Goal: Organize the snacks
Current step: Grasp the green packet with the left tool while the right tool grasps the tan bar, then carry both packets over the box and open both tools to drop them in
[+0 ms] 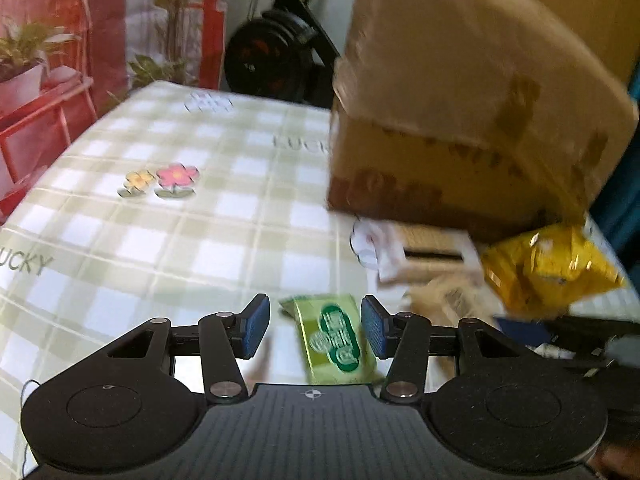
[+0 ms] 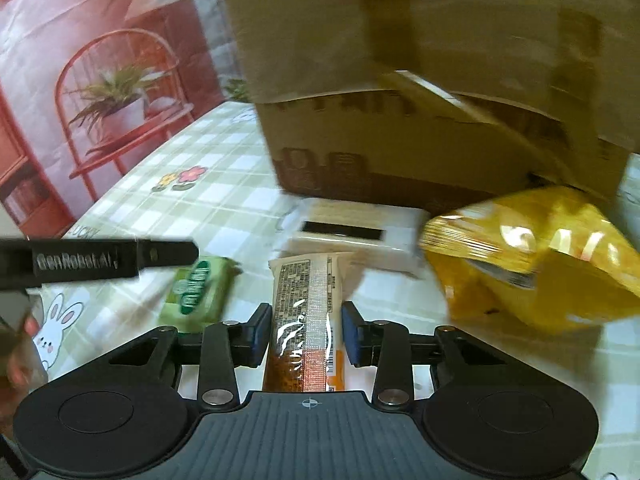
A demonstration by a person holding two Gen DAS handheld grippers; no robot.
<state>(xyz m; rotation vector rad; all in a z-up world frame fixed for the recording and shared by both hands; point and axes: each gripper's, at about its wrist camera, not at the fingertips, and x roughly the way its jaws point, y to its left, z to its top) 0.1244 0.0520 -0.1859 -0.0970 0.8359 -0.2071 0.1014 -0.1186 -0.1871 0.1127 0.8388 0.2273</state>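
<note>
A cardboard box [image 1: 460,120] stands on the checked tablecloth [image 1: 160,220]; it also shows in the right wrist view [image 2: 400,120]. My left gripper [image 1: 316,330] is open around a green snack packet [image 1: 336,340] lying on the cloth, its pads not touching it. My right gripper [image 2: 306,334] has its pads on both sides of a long orange-and-white snack bar [image 2: 306,320]; I cannot tell if they press it. A yellow chip bag [image 2: 532,256] and a flat white packet [image 2: 352,228] lie in front of the box. The green packet [image 2: 198,288] sits left of the bar.
The left gripper's black body [image 2: 96,262] reaches in from the left in the right wrist view. A printed backdrop [image 1: 60,60] with a red shelf hangs behind the table. A black exercise machine [image 1: 280,48] stands beyond the far edge.
</note>
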